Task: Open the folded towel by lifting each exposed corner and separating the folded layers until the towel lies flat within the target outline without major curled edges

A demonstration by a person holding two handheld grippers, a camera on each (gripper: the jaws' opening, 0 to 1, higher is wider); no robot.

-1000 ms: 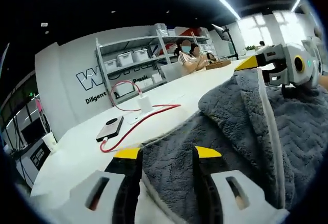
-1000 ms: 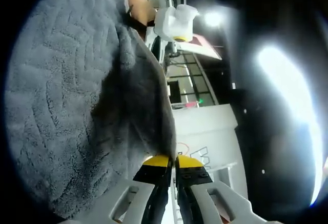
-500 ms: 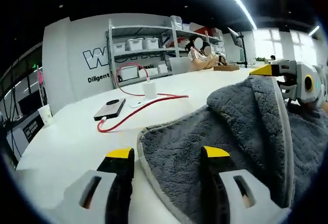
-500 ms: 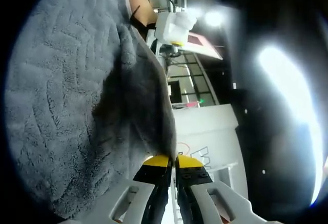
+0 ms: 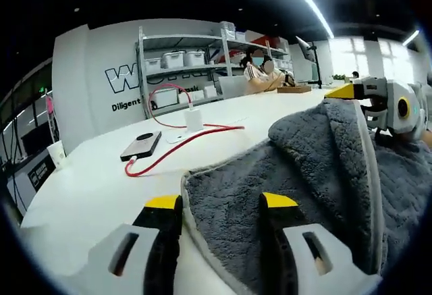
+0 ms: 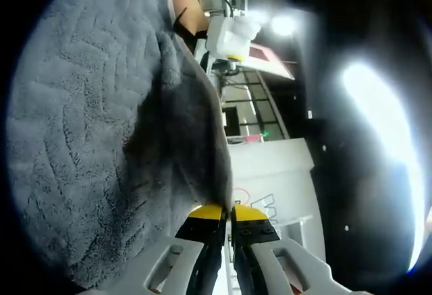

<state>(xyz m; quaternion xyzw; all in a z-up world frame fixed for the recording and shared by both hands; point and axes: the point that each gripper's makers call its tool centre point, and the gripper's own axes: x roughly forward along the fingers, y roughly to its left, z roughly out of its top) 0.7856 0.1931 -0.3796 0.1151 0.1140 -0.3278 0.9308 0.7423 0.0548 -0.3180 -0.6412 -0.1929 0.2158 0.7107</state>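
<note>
In the left gripper view, the left gripper (image 5: 221,204) is seen at the bottom of the frame with its yellow-tipped fingers (image 5: 164,202) held apart. The grey towel (image 5: 317,173) is spread between and beyond them: its pale-bound edge curves between the two fingers, and nothing is gripped. From there the towel is drawn upward to the right of the frame, where a raised corner is pinched by the right gripper (image 5: 351,92), seen at the upper right.

In the right gripper view, the right gripper (image 6: 227,212) is seen at the bottom centre with its fingers (image 6: 206,212) pressed together on the towel's hem. The towel (image 6: 88,126) hangs away from them across the left half of the frame, its herringbone weave plainly shown. The left gripper (image 6: 231,34) is seen small at the top of this frame, just beside the towel's edge.

The left gripper view alone gives the white counter (image 5: 94,187) on which the towel rests. Further out, in the left centre of that frame, a dark phone (image 5: 140,145) is laid flat, joined by a red cable (image 5: 185,143) to a white charger (image 5: 194,119). Shelving (image 5: 182,65) with white bins is set against the back wall, and seated people (image 5: 260,72) are seen beyond the far end.
</note>
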